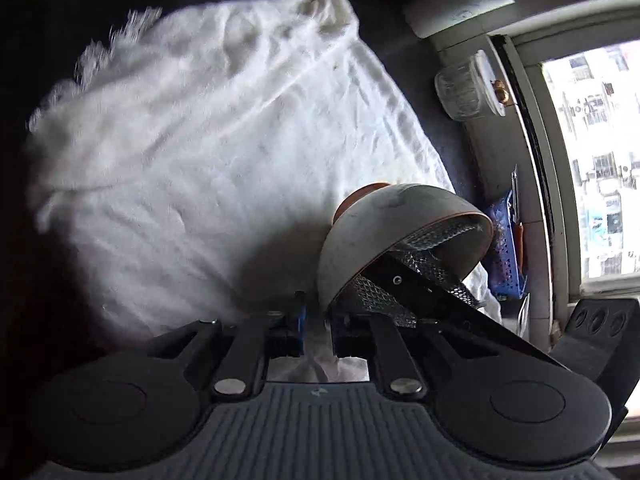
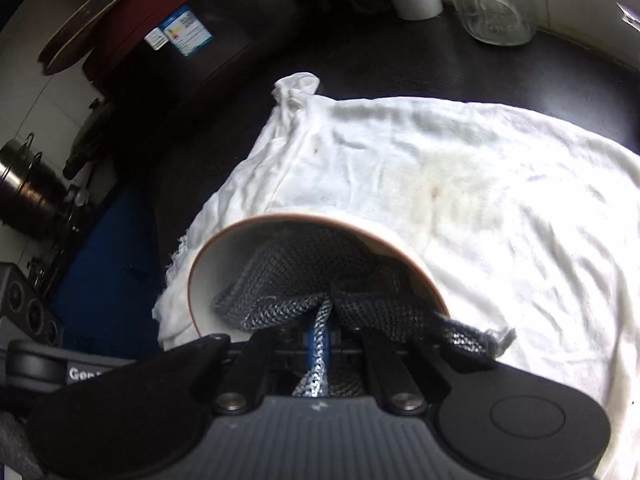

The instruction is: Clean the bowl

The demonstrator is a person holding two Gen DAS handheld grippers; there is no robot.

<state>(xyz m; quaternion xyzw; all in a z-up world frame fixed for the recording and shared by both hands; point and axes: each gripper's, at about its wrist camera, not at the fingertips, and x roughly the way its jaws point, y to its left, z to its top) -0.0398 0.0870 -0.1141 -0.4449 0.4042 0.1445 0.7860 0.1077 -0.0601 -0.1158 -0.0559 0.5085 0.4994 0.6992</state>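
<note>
The round grey ceramic bowl with a brown rim and foot (image 1: 396, 236) was tipped on its side over the crumpled white cloth (image 1: 208, 168) spread on the dark countertop (image 2: 400, 60), its mouth turned toward the right gripper (image 2: 320, 320). That tilt probably gave the scrubber a way in. The right gripper's jaws were clenched on a grey woven mesh scouring cloth (image 2: 296, 276), a strand of it pinched between them and the rest bunched inside the bowl against its wall, likely for wiping. The left gripper (image 1: 316, 312) sat at the bowl's outer side, seemingly to steady it. Its jaws stood slightly apart, but whether they pinched the rim I could not tell, as the bowl's edge met them just out of clear sight. The bowl's inner bottom was hidden by the mesh, so any dirt left there could not be judged. A clear glass jar with a lid (image 2: 492, 4) stood well apart, near the window
</note>
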